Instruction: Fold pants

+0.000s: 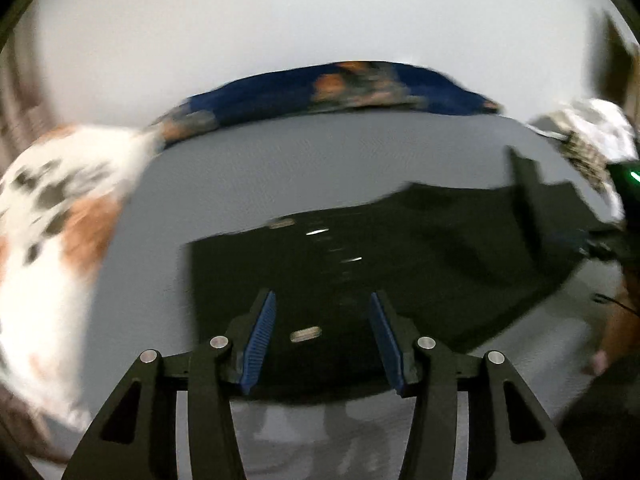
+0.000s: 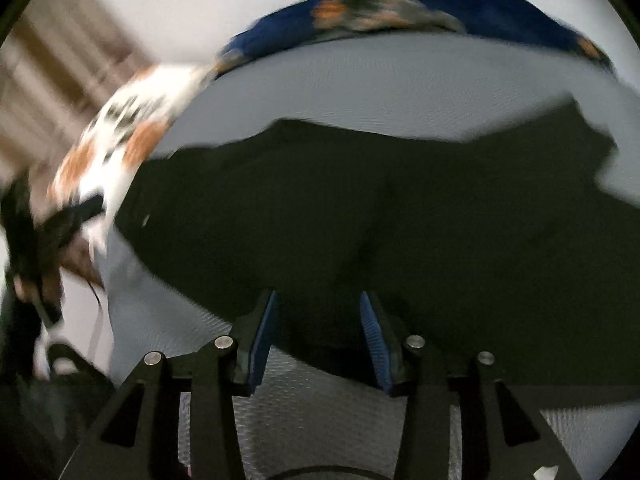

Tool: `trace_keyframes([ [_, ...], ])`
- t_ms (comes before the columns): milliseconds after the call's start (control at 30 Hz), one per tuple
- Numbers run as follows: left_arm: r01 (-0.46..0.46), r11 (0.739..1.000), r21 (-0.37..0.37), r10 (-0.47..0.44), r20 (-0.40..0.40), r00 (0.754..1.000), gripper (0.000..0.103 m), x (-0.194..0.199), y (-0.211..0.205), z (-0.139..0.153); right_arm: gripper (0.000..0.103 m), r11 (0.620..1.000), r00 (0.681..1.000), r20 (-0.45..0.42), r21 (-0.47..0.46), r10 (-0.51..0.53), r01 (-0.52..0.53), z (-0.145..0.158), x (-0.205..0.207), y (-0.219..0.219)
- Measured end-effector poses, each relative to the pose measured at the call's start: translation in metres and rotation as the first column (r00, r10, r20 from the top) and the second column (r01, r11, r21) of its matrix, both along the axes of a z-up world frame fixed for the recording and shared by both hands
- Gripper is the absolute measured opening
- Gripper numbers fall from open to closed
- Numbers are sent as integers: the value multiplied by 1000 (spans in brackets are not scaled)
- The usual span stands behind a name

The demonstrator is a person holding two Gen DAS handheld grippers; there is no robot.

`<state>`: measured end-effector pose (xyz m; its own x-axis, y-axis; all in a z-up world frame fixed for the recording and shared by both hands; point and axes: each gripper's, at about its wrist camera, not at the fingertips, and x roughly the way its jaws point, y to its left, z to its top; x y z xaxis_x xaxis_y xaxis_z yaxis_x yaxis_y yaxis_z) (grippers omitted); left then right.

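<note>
Black pants (image 1: 360,264) lie spread on a grey surface (image 1: 280,160); the waistband end with a small label (image 1: 306,334) is nearest in the left wrist view. My left gripper (image 1: 322,300) is open just above the waist edge, its blue pads (image 1: 262,332) on either side of the label. In the right wrist view the pants (image 2: 400,208) fill the middle. My right gripper (image 2: 318,300) is open over their near edge, holding nothing. Both views are blurred by motion.
A white, orange and black patterned cloth (image 1: 52,240) lies at the left and a blue patterned cloth (image 1: 340,88) along the far edge. Another white patterned cloth (image 1: 592,140) sits at the far right. The other gripper and hand (image 2: 36,248) show at the left of the right wrist view.
</note>
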<state>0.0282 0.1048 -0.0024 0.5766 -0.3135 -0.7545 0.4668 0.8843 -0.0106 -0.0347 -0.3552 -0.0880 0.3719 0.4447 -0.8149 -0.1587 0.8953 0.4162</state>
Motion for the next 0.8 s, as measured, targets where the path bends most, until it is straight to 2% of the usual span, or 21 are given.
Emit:
trace_keyframes([
  [100, 108, 994, -21, -109, -23, 994, 50, 1, -39, -7, 42, 985, 988, -93, 110, -124, 134, -16, 2, -31],
  [200, 195, 980, -32, -196, -37, 980, 50, -3, -72, -15, 42, 954, 966, -181, 203, -185, 221, -33, 3, -48],
  [433, 322, 945, -56, -326, -68, 943, 50, -8, -129, -28, 42, 909, 940, -261, 298, -218, 293, -55, 8, -49],
  [467, 334, 941, -59, -338, -76, 938, 50, -9, -134, -30, 39, 896, 938, -264, 322, -225, 306, -57, 9, -51],
  [500, 345, 937, -55, -349, -83, 933, 50, -10, -143, -34, 28, 890, 938, -260, 333, -229, 310, -56, 10, -51],
  [600, 396, 917, -47, -399, -89, 913, 50, -17, -171, -41, 14, 881, 935, -258, 345, -243, 325, -54, 10, -55],
  [800, 478, 877, -50, -480, -97, 872, 50, -28, -214, -49, 10, 840, 931, -248, 413, -267, 351, -40, 6, -62],
])
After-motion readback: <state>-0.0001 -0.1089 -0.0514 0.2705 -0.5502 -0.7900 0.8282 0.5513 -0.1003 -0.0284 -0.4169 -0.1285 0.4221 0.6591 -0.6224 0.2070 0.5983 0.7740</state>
